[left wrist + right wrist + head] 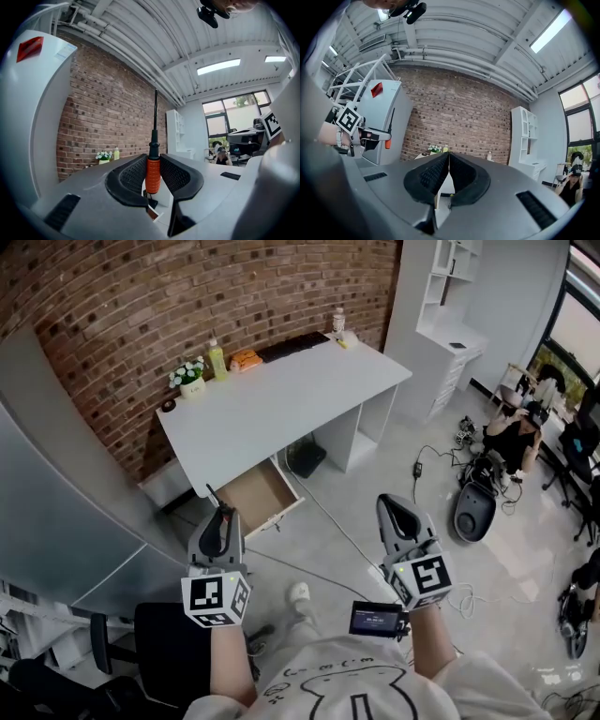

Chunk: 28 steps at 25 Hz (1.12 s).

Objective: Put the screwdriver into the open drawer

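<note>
The screwdriver (153, 173) has an orange grip and a long black shaft that stands upright. My left gripper (153, 161) is shut on the orange grip. In the head view the left gripper (220, 514) hangs just in front of the open drawer (255, 498), a shallow brown-lined tray pulled out under the white desk (281, 399). The screwdriver's thin shaft (211, 494) shows above the jaws. My right gripper (395, 507) is off to the right over the floor, shut with nothing in it. In the right gripper view its pads meet at the tips (449, 161), and the left gripper with the screwdriver (387, 140) shows at the left.
On the desk's back edge stand a small flower pot (190, 379), a yellow bottle (217, 360), a black keyboard (292, 346) and a white bottle (338, 321). A black chair (164, 643) is at lower left. Cables cross the floor (337, 531). A person (514, 432) sits at right.
</note>
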Each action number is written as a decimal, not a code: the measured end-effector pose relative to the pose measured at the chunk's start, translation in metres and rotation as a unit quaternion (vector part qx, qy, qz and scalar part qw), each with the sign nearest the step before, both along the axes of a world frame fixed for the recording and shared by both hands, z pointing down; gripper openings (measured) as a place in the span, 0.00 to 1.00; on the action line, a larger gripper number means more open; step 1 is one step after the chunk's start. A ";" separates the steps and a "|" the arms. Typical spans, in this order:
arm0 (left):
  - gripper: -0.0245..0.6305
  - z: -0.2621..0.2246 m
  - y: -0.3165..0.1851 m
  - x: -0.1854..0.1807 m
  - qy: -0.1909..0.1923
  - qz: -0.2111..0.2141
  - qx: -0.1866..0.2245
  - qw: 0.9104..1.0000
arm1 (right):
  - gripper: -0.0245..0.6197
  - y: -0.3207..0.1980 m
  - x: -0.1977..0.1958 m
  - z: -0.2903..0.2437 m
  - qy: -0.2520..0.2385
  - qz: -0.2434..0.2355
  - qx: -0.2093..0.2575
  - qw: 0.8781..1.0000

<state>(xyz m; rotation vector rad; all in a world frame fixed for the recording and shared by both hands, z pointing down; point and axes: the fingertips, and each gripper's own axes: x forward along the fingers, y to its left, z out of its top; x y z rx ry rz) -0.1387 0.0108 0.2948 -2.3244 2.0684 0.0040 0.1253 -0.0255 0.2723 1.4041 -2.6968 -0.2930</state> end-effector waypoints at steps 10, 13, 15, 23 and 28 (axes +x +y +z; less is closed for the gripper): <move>0.18 0.000 -0.127 -0.046 0.008 -0.002 0.004 1.000 | 0.07 -0.129 -0.049 -0.007 0.009 -0.010 0.007 1.000; 0.18 0.003 -0.161 -0.058 0.007 0.002 0.001 1.000 | 0.07 -0.161 -0.060 -0.004 0.013 -0.003 0.000 1.000; 0.18 0.006 -0.180 -0.063 0.006 0.004 -0.004 1.000 | 0.07 -0.178 -0.066 -0.001 0.019 0.003 -0.014 1.000; 0.18 0.024 -0.223 -0.078 -0.001 0.008 -0.029 1.000 | 0.07 -0.224 -0.079 0.020 0.008 0.004 -0.028 1.000; 0.18 0.043 -0.238 -0.087 0.003 0.003 -0.050 0.999 | 0.07 -0.241 -0.086 0.038 0.011 -0.002 -0.048 0.999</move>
